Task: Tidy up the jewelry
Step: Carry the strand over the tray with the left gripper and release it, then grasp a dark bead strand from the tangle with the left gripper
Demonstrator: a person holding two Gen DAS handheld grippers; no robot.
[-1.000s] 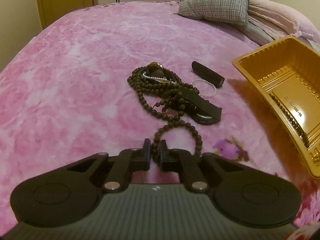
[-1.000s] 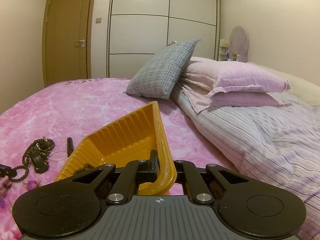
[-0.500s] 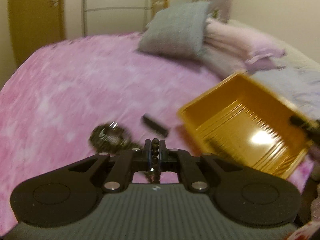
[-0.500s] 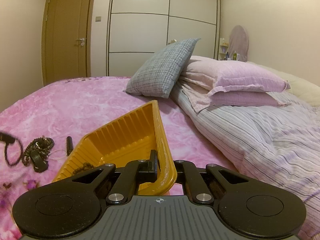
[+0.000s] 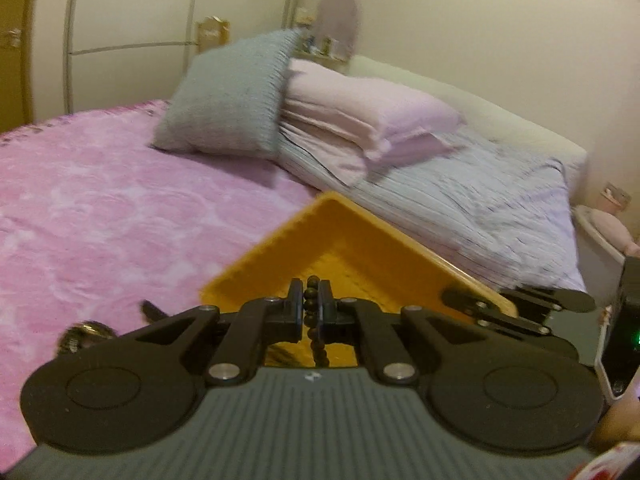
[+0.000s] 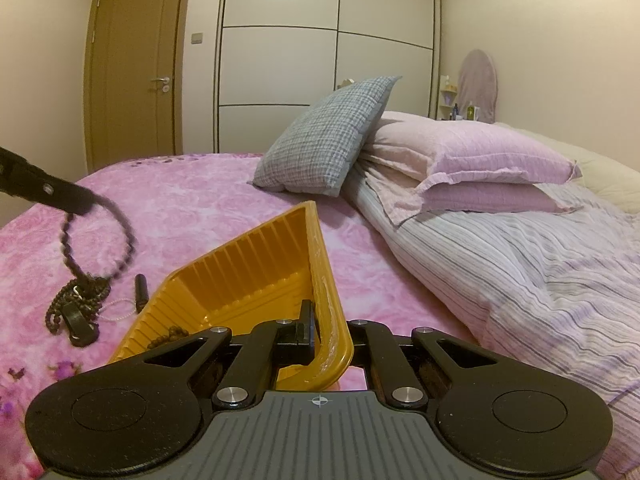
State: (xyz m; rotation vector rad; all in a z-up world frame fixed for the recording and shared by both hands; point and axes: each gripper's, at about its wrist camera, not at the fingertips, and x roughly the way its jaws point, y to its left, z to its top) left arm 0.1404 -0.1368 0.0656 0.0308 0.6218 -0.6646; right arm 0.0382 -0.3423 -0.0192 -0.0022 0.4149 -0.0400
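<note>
Left wrist view shows the left gripper (image 5: pixel 310 304) clenched on a strand of dark wooden beads (image 5: pixel 313 322), which runs between the pads and hangs below them in front of the yellow plastic tray (image 5: pixel 276 248). From the right wrist view that same strand dangles as a blurred loop at about 9 o'clock, above the pink blanket (image 6: pixel 200 208), its lower end reaching down to the jewelry pile (image 6: pixel 78 300); whether it touches the pile is unclear. The pile, at roughly 8 o'clock, holds more dark beads, a black strap-like piece and a thin pearl bracelet (image 6: pixel 118 306), with a small black tube (image 6: pixel 140 291) just beside the tray's left wall. The right gripper (image 6: pixel 328 338) is clamped on the tray's near rim, holding the tray tilted up off the bed. A short run of dark beads (image 6: pixel 168 336) lies inside the tray near its low corner. A grey checked cushion (image 6: pixel 324 140) leans on pink pillows (image 6: pixel 472 160) toward 12 o'clock.
</note>
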